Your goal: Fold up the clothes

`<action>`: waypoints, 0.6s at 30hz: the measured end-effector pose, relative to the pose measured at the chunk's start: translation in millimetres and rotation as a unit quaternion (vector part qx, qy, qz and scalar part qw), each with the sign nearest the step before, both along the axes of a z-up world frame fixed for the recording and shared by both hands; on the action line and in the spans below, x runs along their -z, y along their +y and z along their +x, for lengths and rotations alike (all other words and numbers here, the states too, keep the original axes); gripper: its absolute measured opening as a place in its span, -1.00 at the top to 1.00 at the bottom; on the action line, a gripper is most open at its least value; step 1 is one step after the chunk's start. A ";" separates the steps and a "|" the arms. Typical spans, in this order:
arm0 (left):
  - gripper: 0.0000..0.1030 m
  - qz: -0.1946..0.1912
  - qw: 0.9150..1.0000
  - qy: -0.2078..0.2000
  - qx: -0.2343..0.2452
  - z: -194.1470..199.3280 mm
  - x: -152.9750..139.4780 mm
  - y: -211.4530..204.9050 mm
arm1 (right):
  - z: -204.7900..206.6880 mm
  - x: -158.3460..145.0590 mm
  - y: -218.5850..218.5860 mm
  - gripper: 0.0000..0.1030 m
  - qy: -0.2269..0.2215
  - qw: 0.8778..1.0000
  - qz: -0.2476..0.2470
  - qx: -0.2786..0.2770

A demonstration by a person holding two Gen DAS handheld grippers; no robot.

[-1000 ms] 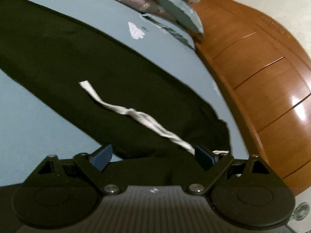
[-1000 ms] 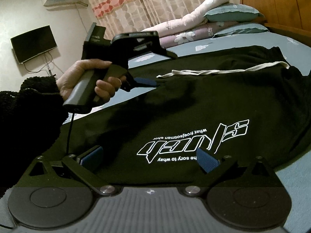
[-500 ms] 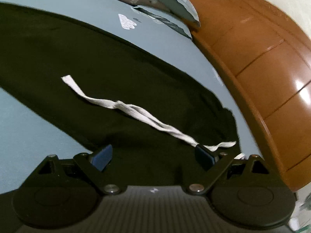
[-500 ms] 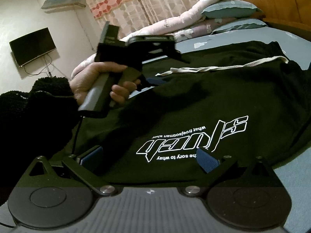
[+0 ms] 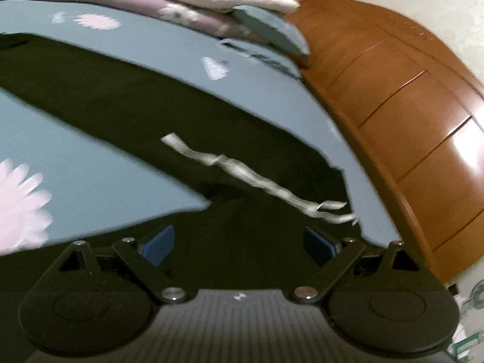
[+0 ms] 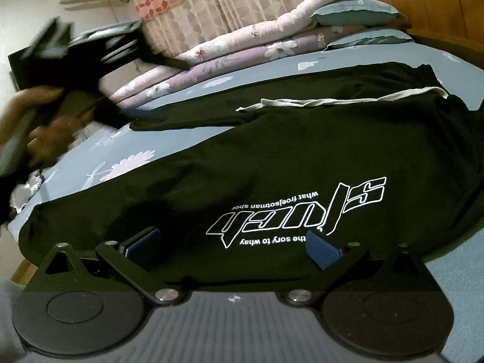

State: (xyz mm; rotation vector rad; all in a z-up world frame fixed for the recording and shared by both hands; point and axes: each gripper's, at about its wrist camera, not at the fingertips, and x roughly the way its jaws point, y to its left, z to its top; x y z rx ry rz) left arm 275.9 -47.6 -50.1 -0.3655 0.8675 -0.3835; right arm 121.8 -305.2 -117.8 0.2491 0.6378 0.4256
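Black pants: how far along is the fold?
Done: black pants lie spread on the bed sheet, legs apart, drawstring loose on top. In hand: nothing; left claw and right claw both hover open. Left: every fold; none visible.

Black trousers [image 6: 272, 163] lie spread flat on the bed, white outlined lettering uppermost (reading inverted), pale drawstring [image 6: 341, 100] trailing across the waist.
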 end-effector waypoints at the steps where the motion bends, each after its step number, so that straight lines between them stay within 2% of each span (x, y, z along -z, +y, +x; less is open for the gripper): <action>1: -0.80 0.011 1.000 0.004 -0.006 -9.5 2.8 4.5 | 0.3 0.0 1.1 -1.00 -0.001 1.000 -0.002 0.001; 7: -0.80 0.060 0.997 0.004 -0.047 -57.1 34.7 18.4 | 2.3 1.0 10.3 -1.00 -0.008 0.999 -0.031 0.003; 12: -0.80 0.103 0.993 -0.003 -0.056 -84.9 62.0 17.5 | 1.9 2.1 12.1 -1.00 -0.012 0.999 -0.040 0.003; 18: -0.81 0.191 0.979 -0.052 -0.059 -111.3 71.5 5.2 | 2.3 3.9 17.5 -1.00 -0.016 0.998 -0.056 0.003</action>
